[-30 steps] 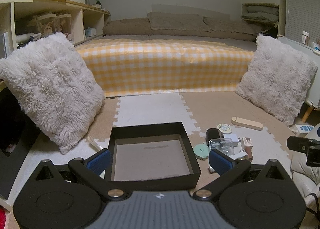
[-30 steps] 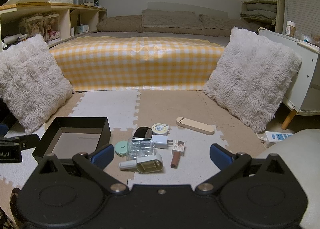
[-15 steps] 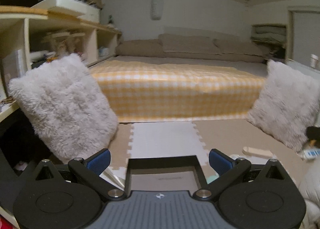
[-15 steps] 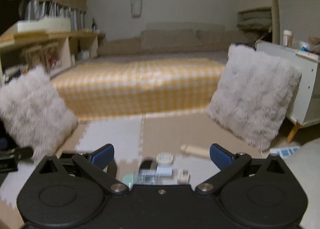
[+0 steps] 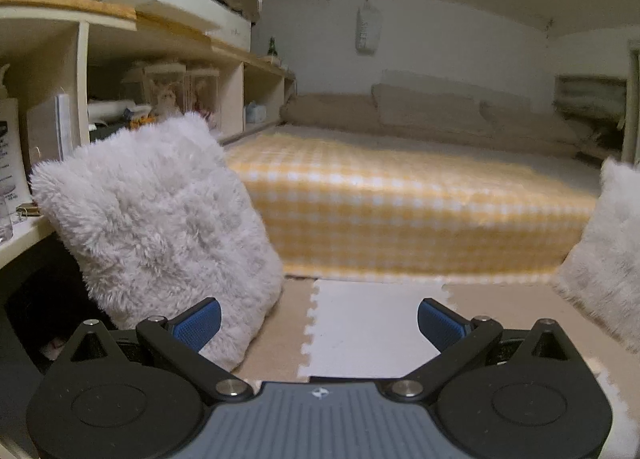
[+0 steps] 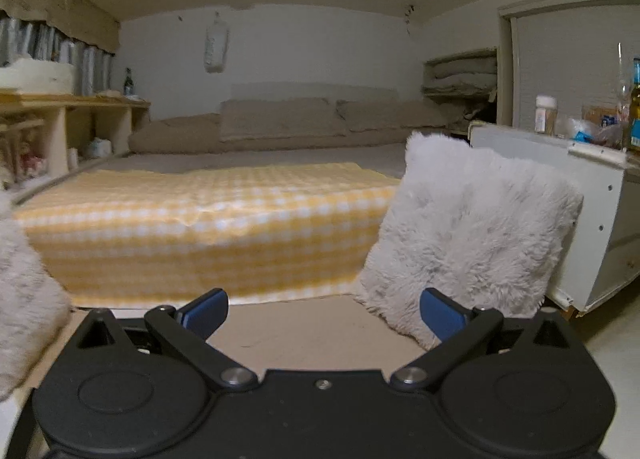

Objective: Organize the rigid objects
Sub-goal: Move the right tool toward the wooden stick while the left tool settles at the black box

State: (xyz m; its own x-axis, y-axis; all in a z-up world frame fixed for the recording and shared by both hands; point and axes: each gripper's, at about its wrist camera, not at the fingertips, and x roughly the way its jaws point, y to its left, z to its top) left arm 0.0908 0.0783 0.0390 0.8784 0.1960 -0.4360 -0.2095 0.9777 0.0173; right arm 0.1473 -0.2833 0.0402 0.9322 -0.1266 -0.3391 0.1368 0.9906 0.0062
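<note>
My left gripper (image 5: pixel 319 321) is open and empty, its blue pads wide apart, pointing over the foam floor mat (image 5: pixel 368 323) toward the bed. My right gripper (image 6: pixel 323 311) is also open and empty, raised above the floor and pointing at the bed. The black box and the small rigid objects on the floor are out of sight below both views.
A bed with a yellow checked cover (image 5: pixel 400 211) fills the far side and also shows in the right wrist view (image 6: pixel 200 227). A fluffy white pillow (image 5: pixel 160 227) leans at the left by wooden shelves (image 5: pixel 120 71). Another pillow (image 6: pixel 468 235) leans against a white cabinet (image 6: pixel 600 219) at the right.
Both grippers have tilted upward. The black box and the small objects on the floor have dropped out of both views. Both grippers stay open.
</note>
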